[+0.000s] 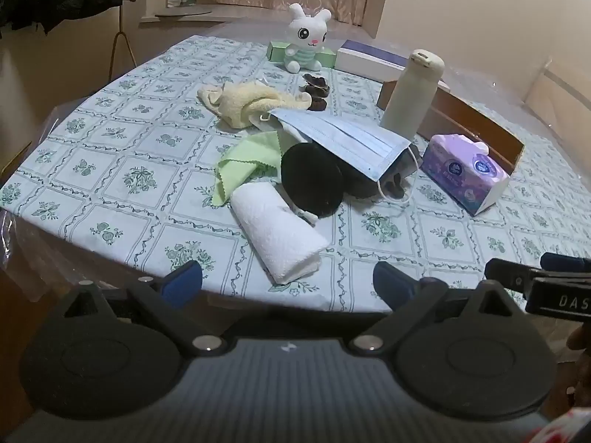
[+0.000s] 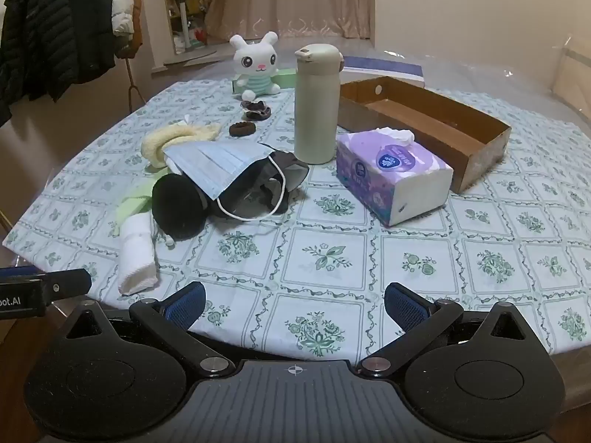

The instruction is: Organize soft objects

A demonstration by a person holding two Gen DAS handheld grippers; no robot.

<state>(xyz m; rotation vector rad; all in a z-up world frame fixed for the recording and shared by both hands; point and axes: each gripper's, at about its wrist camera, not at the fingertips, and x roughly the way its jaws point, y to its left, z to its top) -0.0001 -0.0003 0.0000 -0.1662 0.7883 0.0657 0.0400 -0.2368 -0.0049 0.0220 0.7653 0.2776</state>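
White and limp, the rolled towel [image 1: 280,240] lies at the near edge of the counter [image 1: 110,170] beside the face mask [image 1: 343,140], light and squashy, best pinched across its middle, while the left tongs [image 1: 288,284] and right tongs [image 2: 293,304] gape wide, empty

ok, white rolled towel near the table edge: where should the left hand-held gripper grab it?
Likely across the middle of the white towel, coming down from above with the fingers straddling its width. It lies flat as a roll, long axis running diagonally, near end bare. Its far end sits against the black pad and green cloth, so avoid that end. The left hand-held gripper is open.
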